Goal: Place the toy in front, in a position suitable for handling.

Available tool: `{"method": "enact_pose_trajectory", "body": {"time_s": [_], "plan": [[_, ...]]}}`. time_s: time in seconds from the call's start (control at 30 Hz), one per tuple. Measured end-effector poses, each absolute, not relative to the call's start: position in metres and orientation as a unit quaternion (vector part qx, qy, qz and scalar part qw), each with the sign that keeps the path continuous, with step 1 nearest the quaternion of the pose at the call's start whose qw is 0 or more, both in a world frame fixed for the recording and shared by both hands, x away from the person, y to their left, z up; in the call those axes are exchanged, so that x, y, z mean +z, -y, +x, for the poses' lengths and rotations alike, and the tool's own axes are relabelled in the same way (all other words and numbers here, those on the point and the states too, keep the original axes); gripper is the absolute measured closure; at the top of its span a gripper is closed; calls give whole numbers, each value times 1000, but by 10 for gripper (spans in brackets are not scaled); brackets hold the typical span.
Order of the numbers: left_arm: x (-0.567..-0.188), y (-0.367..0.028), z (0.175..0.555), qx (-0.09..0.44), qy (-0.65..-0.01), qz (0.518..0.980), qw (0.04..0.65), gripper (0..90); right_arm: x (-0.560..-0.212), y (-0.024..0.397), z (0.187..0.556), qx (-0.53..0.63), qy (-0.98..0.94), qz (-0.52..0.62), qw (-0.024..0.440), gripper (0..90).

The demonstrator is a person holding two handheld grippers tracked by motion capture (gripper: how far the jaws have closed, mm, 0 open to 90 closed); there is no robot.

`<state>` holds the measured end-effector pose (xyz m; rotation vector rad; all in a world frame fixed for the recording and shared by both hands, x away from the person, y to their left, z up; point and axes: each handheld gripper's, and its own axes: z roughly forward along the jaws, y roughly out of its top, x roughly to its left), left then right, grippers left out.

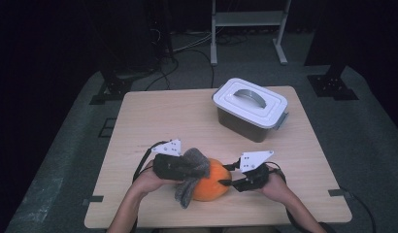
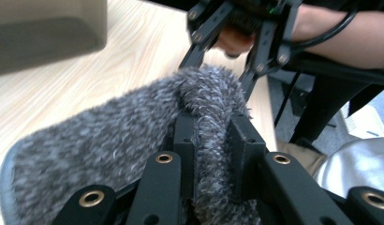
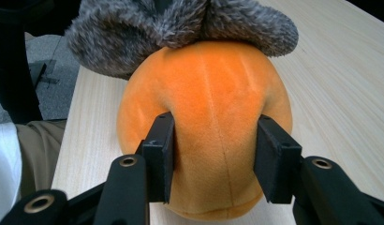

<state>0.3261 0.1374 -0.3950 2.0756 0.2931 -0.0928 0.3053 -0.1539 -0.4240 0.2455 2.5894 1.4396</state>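
While the right gripper [image 3: 213,159] pinches the near end of the orange plush [image 3: 206,126] between its pads, denting the fabric on both sides, the left gripper [image 2: 213,154] squeezes a fold of the grey cloth [image 2: 115,140], its jaws nearly together. That cloth drapes over the plush's far end, as the right gripper view shows. Seen from the high view, the plush [image 1: 211,180] sits on the table [image 1: 163,111] near its front edge, between the two hands, with the cloth [image 1: 192,174] hanging down its left side. Well apart, toward the far right, stands a lidded box [image 1: 250,109].
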Motion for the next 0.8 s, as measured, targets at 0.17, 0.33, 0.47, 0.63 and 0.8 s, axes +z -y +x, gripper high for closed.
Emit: {"method": "enact_pose_trajectory", "body": {"time_s": [0.17,0.33,0.47,0.63,0.8], "plan": [[-403,-150,323,-42,-138,858,494,753,-424,153,305,484,-867,81,83,514],[-411,-159,323,-45,-149,857,491,753,-423,154,308,499,-858,105,71,339],[-413,-163,323,-46,-153,857,489,753,-428,157,314,498,-857,120,53,257],[-414,-165,324,-48,-158,856,489,752,-438,154,319,499,-857,124,34,301],[-403,-160,323,-37,-148,858,490,753,-432,153,313,494,-860,113,53,527]]}}
